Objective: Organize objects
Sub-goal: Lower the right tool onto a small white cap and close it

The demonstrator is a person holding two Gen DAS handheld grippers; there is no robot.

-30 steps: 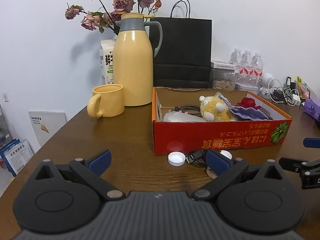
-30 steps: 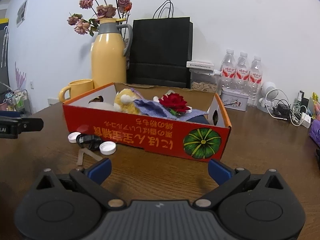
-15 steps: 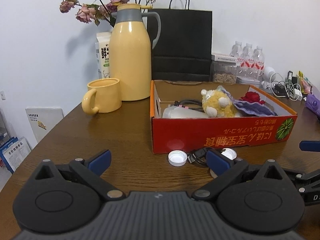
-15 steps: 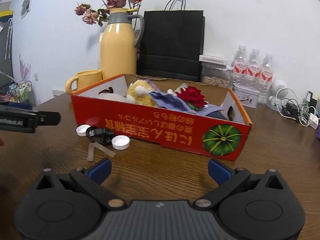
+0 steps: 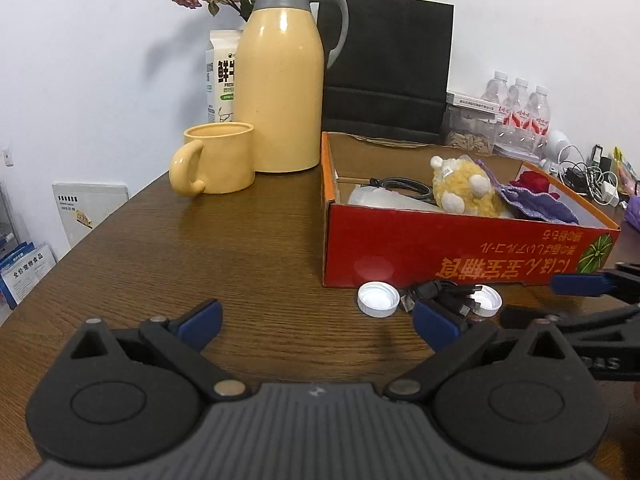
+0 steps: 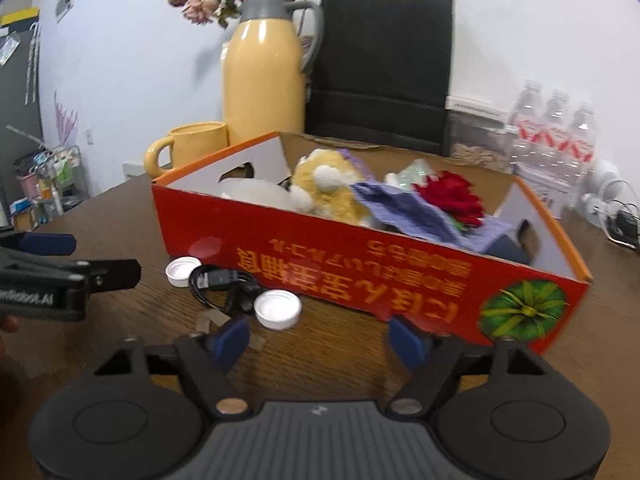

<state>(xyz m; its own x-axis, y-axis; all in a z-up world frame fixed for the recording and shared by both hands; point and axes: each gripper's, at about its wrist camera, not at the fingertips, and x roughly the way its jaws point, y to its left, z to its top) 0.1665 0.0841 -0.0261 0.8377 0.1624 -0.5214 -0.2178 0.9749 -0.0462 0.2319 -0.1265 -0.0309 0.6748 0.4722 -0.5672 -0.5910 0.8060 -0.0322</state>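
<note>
A red cardboard box point(image 5: 460, 252) point(image 6: 360, 276) on the wooden table holds a yellow plush toy point(image 5: 464, 188) point(image 6: 324, 192), a purple cloth point(image 5: 536, 202) point(image 6: 404, 212), a red rose point(image 6: 452, 196) and a black cable. In front of it lie two white bottle caps point(image 5: 378, 299) point(image 6: 278, 309), point(image 6: 182, 271) and a coiled black cable point(image 5: 444, 296) point(image 6: 220, 284). My left gripper point(image 5: 316, 320) is open and empty, short of the caps. My right gripper point(image 6: 320, 340) is open and empty, close to the cable and the near cap.
A yellow thermos point(image 5: 280, 80) and a yellow mug point(image 5: 216, 158) stand left of the box. A black paper bag point(image 5: 388, 64), a milk carton point(image 5: 222, 76), water bottles point(image 5: 520, 108) and chargers point(image 5: 588, 176) are behind. Tape strips point(image 6: 208, 322) lie near the cable.
Both grippers moved forward toward the caps and cable; the box looms larger. The right gripper's fingers have narrowed somewhat while staying open.
</note>
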